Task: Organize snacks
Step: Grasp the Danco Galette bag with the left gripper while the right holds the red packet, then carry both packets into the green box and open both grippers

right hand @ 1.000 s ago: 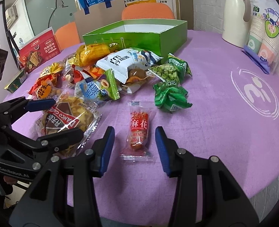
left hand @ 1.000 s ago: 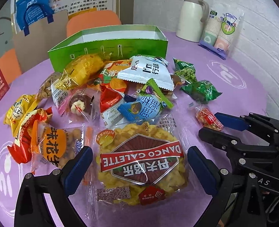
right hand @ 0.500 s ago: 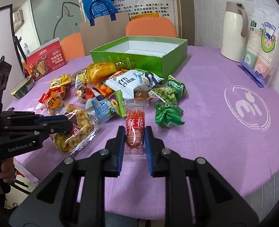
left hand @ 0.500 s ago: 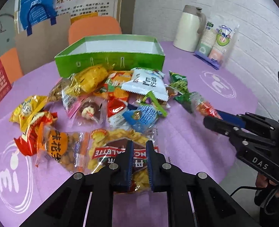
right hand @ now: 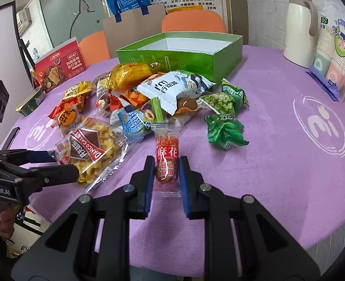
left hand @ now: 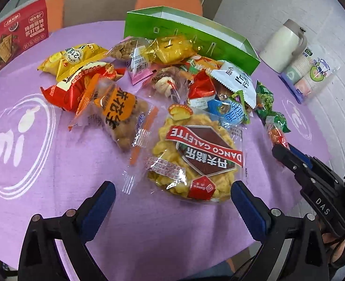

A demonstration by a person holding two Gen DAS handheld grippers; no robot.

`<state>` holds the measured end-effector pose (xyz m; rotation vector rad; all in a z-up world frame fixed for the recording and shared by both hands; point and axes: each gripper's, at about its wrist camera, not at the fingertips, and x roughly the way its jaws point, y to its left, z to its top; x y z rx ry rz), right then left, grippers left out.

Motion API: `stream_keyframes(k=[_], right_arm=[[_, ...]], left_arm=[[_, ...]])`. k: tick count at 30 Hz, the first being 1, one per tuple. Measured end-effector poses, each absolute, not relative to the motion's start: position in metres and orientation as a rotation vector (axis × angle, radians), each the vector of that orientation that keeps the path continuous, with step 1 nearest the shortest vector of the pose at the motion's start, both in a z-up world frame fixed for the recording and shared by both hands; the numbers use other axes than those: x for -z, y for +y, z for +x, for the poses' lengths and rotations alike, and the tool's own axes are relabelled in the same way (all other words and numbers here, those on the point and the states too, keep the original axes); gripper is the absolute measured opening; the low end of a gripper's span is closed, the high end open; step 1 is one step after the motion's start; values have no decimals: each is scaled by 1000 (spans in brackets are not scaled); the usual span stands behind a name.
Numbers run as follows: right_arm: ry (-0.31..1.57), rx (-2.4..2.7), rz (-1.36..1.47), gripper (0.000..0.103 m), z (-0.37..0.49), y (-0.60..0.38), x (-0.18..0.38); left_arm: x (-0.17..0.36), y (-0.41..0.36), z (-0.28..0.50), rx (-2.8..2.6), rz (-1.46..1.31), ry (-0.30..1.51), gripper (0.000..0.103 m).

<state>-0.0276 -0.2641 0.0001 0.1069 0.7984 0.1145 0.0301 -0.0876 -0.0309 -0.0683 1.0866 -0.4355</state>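
A heap of snack packs lies on the purple table [left hand: 31, 187] in front of an open green box [left hand: 195, 39] [right hand: 172, 61]. My left gripper [left hand: 172, 193] has its jaws opening wide. The near end of the round Danco Galette biscuit pack [left hand: 195, 154] [right hand: 90, 149] lies between its fingertips, untouched by the pads. My right gripper [right hand: 166, 164] is shut on a small clear pack of red twist snack [right hand: 167, 154], held by its lower half. In the left wrist view, that gripper [left hand: 287, 152] and its red pack [left hand: 275, 135] show at the right.
A cream thermos jug [right hand: 301, 28] and a bag of paper cups [right hand: 334, 53] stand at the back right. A red cracker box [right hand: 60, 65] stands at the far left, with orange chairs [right hand: 193, 23] behind the table. Two green pea packs [right hand: 224, 131] lie right of the heap.
My right gripper closed on the red twist pack and keeps hold of it. My left gripper went from open to shut and back to open, and it rolled and shifted sideways.
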Motion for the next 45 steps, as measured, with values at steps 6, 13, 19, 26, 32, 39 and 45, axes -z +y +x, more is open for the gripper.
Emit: stream_keyframes(k=[6,13,19,26,32,39,45], right_arm=[[813,-119,110,23,-25,-264,5],[823,-109,119,23,-26,-265,7],[817,-116,102,23,-28,-259,5],[808,-116,96,23,-29,-256,0],[772,-122,98,23,-30,-258,-13],[644,-126,79,23,-7,-269,-57],[587,-119,111,23,50,-294,-79]], left_arm=[[35,-114,36,470,21,1062,103],[30,-92,44,507,-137,1029,62],[26,-78,43,516,-217,1009,41],[9,-71,37,534,-229,944,22],[-12,-54,33,546,-268,895,21],[-67,-52,47,608,-265,774,21],[-107,-82,97,641,-245,704,21]])
